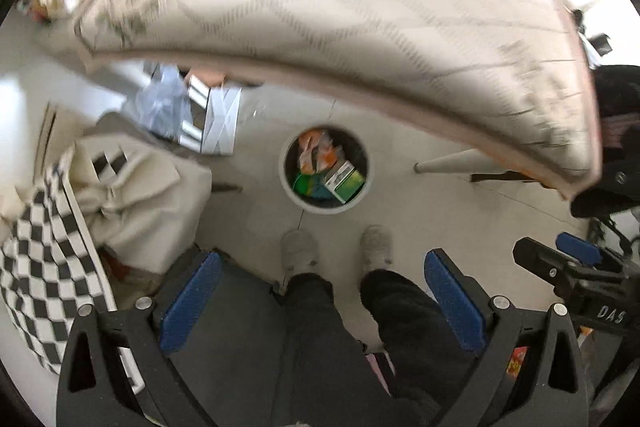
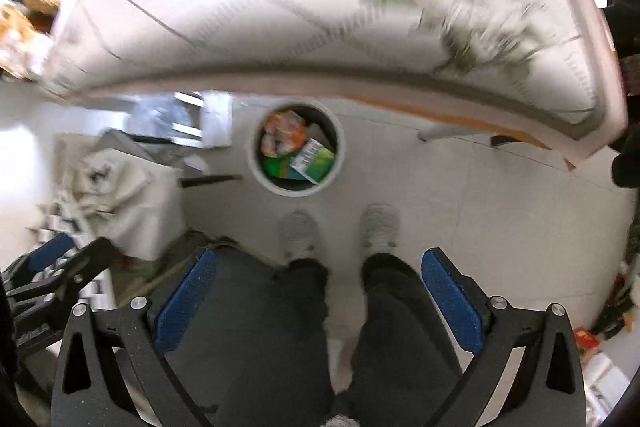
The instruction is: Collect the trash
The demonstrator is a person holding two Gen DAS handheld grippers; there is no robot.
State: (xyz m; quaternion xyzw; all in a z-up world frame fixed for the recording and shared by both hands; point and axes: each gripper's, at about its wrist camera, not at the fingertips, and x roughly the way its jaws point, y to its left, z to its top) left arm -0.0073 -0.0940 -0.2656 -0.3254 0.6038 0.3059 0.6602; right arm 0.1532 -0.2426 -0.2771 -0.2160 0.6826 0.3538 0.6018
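Both tongs empty above the bin; drop looks done.

Near, lower frame: left tongs and right tongs gape wide, nothing between the blue pads. Beyond, the person's shoes on the pale floor. Further, centre frame: round bin holding orange wrapper and green carton. Desk fills the upper frame, blurred. Judged between pickups; next calls for swinging up to the desk for remaining trash.

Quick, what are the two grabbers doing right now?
Left gripper: open, holding nothing.
Right gripper: open, holding nothing.
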